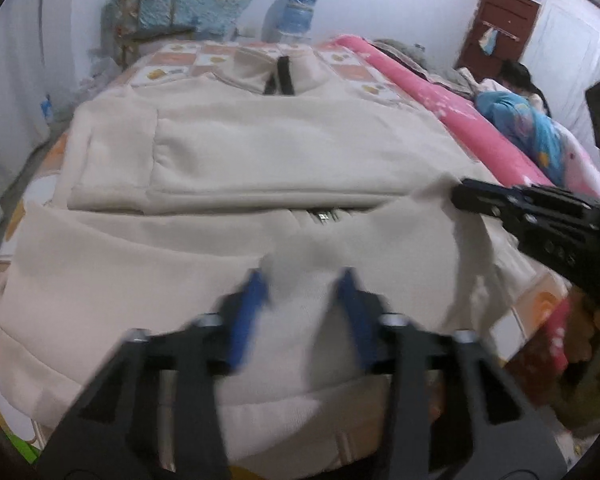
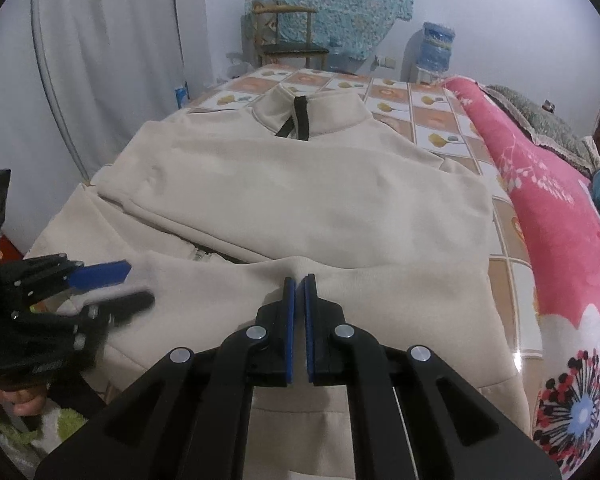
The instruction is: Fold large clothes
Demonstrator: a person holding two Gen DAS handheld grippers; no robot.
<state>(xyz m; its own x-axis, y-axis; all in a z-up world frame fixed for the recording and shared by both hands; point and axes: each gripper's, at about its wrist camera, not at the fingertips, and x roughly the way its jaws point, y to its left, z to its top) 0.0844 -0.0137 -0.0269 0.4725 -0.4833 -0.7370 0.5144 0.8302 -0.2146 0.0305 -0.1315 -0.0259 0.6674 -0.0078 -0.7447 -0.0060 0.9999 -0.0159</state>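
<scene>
Both grippers tilt down over the cream sweatshirt point(image 2: 300, 200): left fingers point(image 1: 252, 300) blurred, seemingly spread, right fingers point(image 2: 289, 292) pinching its hem.

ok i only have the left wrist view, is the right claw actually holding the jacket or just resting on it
Observer: Holding. The right wrist view shows the right claw shut on a raised pinch of the cream jacket.
Operator: is the jacket's right edge on the pink blanket
Observer: No, a strip of tiled sheet shows between the jacket and the pink blanket.
Operator: my left claw is a blur here
Observer: From the right side the left claw is clearer, with its fingers apart, low over the jacket.
</scene>
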